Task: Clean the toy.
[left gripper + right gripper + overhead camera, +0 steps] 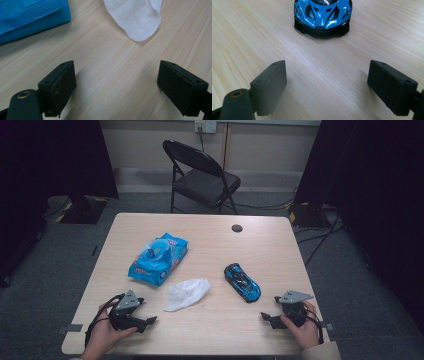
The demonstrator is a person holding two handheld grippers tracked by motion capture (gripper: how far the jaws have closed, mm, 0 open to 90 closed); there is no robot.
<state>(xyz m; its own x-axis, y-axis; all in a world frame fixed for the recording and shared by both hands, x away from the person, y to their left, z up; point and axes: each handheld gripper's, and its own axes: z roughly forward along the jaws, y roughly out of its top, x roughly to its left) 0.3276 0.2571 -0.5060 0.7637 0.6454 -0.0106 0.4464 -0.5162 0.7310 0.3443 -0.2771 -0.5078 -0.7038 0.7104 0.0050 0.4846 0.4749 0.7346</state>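
- One pale wooden table [210, 330] stands on grey carpet, a black folding chair [202, 177] behind it
- Blue wipes pack [158, 258] lies left of centre, a white wipe [186, 293] just beside it
- Blue toy car [242, 282] sits ahead of the right gripper [266, 317], jaws apart, empty
- Left gripper [148, 321], jaws wide and empty, faces the wipe

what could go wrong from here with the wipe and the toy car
1. The white wipe lies loose and crumpled ahead of the open left gripper; a pinch may catch only an edge and drag it.
2. The toy car sits on wheels facing the open right gripper, so a nudge might roll it away.
3. The wipe pack stands open, so its wipes may dry.
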